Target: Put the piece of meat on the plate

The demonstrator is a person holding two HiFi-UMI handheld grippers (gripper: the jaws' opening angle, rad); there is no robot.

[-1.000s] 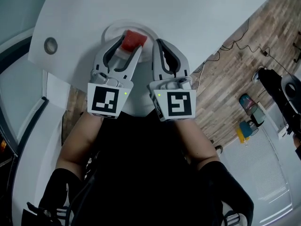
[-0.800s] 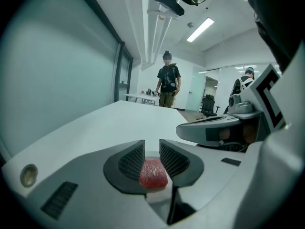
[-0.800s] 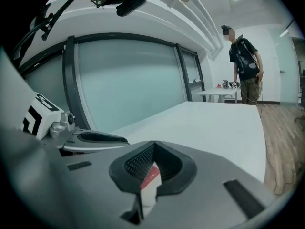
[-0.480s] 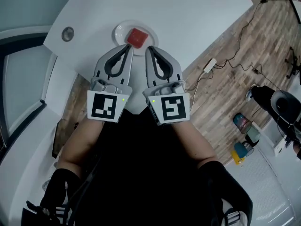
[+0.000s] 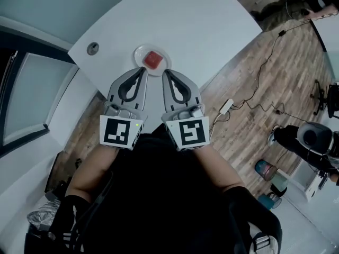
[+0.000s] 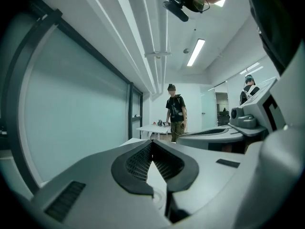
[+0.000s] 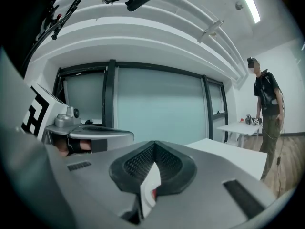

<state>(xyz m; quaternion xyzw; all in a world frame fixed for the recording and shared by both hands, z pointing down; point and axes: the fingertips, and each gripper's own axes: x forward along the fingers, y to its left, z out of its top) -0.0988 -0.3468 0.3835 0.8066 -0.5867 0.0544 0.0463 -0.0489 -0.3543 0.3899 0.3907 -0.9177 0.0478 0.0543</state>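
a white table (image 5: 201, 20) bears a white plate (image 5: 139, 56) near its edge, beside a round grommet (image 5: 92, 48).

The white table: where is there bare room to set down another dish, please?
Bare: the broad stretch of table beyond and right of the plate; a smaller patch between plate and round hole. Crowded: the near edge, where the plate with the meat sits just beyond the left tool and right tool.

Behind the closed jaws of the right gripper (image 7: 153, 146), the small red piece of meat (image 7: 153, 192) and round white plate (image 7: 144, 195) show only as a sliver. Objects on the far white table (image 6: 155, 127) are too small to tell.
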